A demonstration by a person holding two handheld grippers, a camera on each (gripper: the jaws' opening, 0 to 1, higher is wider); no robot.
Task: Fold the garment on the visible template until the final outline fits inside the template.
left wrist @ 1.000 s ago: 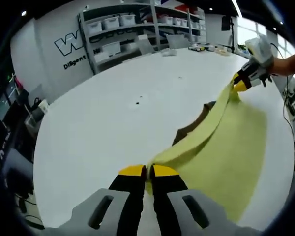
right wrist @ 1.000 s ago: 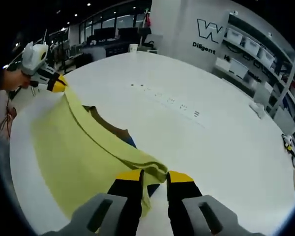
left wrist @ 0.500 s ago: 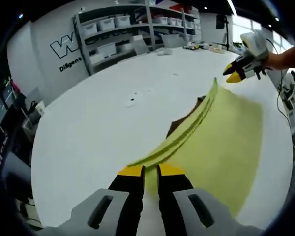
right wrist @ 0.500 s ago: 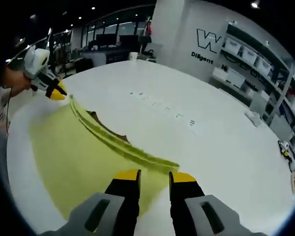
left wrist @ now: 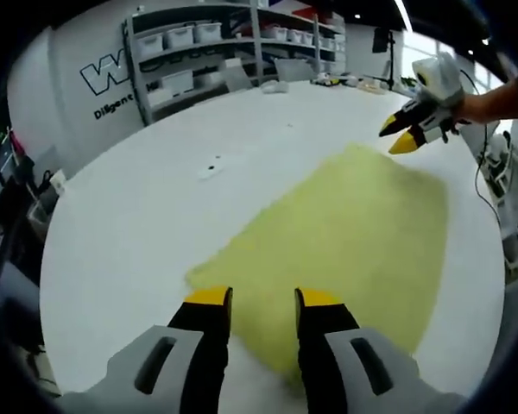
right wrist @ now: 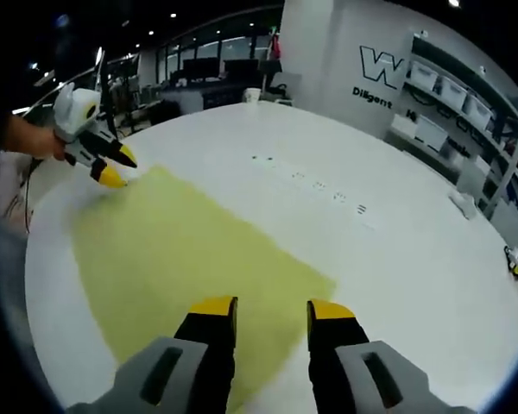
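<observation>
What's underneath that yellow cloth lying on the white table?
The yellow cloth lies flat on the white table, and bare tabletop shows all around its edges. Whatever is beneath it is covered, so a template cannot be made out. Both grippers are open above it.

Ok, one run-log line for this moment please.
garment: flat on table, free | left tongs: open, above near edge | right tongs: open | template: hidden

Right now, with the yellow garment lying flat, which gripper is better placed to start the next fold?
Neither clearly. Left gripper and right gripper are both open, each over its own end of the yellow garment; probably both regrasp together.
</observation>
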